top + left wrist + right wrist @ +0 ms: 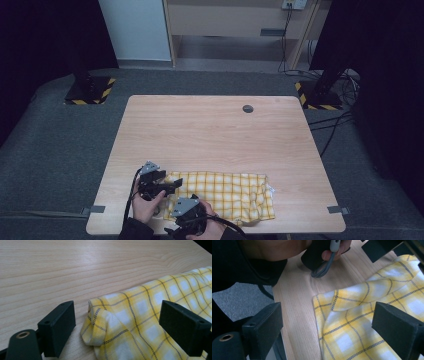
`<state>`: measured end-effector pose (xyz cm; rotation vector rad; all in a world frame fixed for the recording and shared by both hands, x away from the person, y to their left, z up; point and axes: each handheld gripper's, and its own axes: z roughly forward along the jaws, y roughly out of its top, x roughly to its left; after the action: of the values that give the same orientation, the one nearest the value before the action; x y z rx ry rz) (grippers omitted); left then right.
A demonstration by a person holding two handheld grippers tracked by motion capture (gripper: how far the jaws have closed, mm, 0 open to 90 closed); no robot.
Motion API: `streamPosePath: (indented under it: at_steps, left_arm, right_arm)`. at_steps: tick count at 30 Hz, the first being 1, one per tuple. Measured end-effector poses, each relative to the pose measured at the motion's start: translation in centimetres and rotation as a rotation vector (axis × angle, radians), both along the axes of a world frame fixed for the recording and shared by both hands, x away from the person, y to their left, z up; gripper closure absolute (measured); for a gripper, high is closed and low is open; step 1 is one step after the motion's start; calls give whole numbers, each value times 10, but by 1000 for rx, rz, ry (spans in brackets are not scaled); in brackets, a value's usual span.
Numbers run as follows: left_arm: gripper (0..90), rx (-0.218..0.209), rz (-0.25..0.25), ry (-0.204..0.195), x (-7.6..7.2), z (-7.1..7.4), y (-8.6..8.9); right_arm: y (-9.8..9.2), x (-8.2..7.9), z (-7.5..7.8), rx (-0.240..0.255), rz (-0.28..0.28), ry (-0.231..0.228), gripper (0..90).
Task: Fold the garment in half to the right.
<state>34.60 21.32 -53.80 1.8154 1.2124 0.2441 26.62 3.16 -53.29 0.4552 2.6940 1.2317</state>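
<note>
A yellow checked cloth [225, 192] lies folded and rumpled along the front middle of the wooden table [210, 130]. My left gripper [172, 185] sits at the cloth's left end. In the left gripper view its jaws stand open [117, 315] on either side of a bunched corner of the cloth [140, 315], apart from it. My right gripper [184, 210] is just in front, near the table's front edge. It is open too [329, 322], with the cloth's front left corner [352, 322] between the jaws. The other hand [287, 247] and its gripper cable [324, 267] show beyond.
A dark round grommet [248, 108] sits at the table's far side. Grey tape tabs mark the front corners [97, 209] [336, 210]. Black stands with striped bases [90, 90] [320, 95] flank the table on grey carpet. A wooden cabinet [235, 25] stands behind.
</note>
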Motion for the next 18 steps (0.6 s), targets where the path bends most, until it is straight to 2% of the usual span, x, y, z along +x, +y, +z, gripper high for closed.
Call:
streamPosePath:
  at_steps: [8, 18]
  left_arm:
    - [126, 19, -2, 20, 1, -2, 1]
    - [147, 44, -7, 2, -1, -2, -4]
  right_arm:
    - [4, 1, -5, -15, -5, 0, 107]
    - [6, 4, -8, -27, -14, 3, 119]
